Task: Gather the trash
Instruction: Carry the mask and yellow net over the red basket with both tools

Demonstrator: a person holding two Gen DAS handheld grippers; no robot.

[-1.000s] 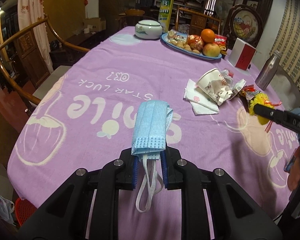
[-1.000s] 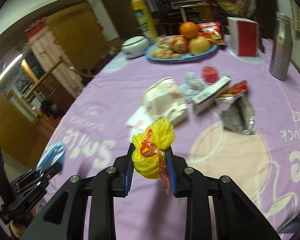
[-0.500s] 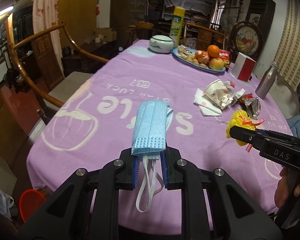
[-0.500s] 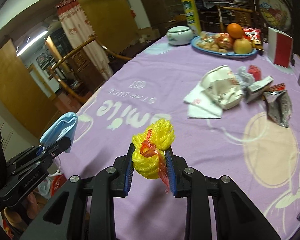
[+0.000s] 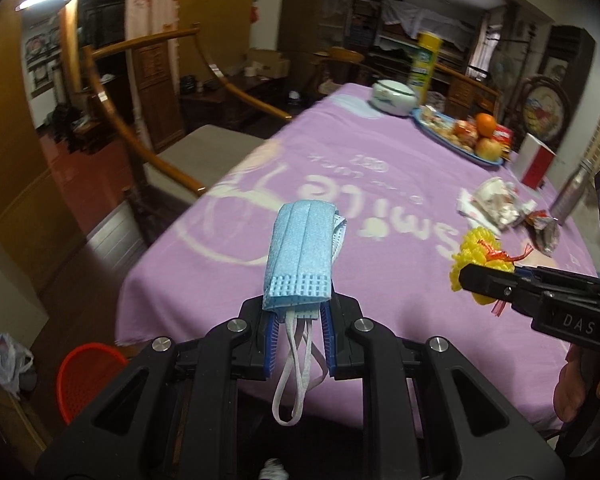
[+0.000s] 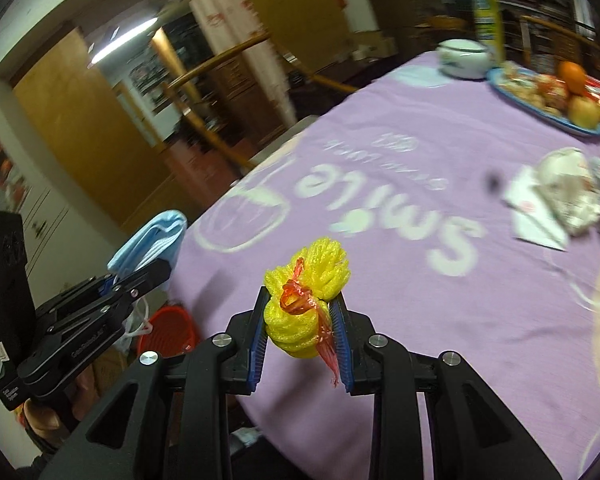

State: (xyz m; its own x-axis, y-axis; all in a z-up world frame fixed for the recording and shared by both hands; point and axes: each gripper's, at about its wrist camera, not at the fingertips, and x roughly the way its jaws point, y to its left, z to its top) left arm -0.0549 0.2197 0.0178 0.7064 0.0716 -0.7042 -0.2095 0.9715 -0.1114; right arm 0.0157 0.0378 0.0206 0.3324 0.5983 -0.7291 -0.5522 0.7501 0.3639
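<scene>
Purple tablecloth [image 5: 340, 168] is the landmark; its near-left corner edge sits right under both grippers. Wooden armchair [image 5: 148, 128] stands just off the cloth's left edge, floor showing between them. Red basket [image 5: 90, 376] sits on the floor below that near-left corner, beside a white plastic bag [image 5: 6, 360]. Remaining trash pile [image 5: 500, 204] lies on the cloth toward its right side, short of the fruit plate [image 5: 456, 140] at the far end. Left gripper [image 5: 298, 320] pinches a folded blue face mask [image 5: 302, 252], ear loops dangling, above the cloth's near edge. Right gripper [image 6: 302, 332] clamps a yellow foam net [image 6: 304, 292] with a red plastic scrap, also over that near edge.
</scene>
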